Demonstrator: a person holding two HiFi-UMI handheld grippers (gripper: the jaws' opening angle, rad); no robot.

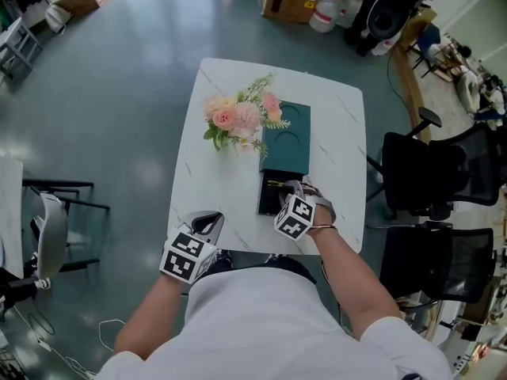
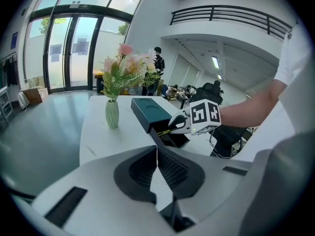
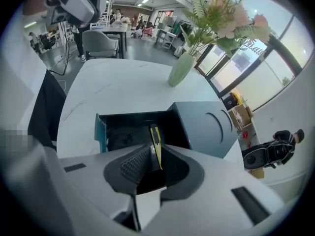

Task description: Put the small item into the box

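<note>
White marbled bench [image 1: 333,125] is ringed by grey-green floor [image 1: 119,93]. Near its front edge, a yellow item [image 3: 155,141] is gripped by the fingers of the right gripper [image 1: 291,188] over the open drawer [image 3: 123,132] of the green box [image 1: 287,137]; the fingers of the left gripper [image 1: 207,223] are closed, empty.

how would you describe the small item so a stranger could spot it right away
On the white table, a dark teal box lies beside the flower vase, its drawer pulled open. Over that drawer the right tool pinches a thin strip, the only yellow thing there.
</note>
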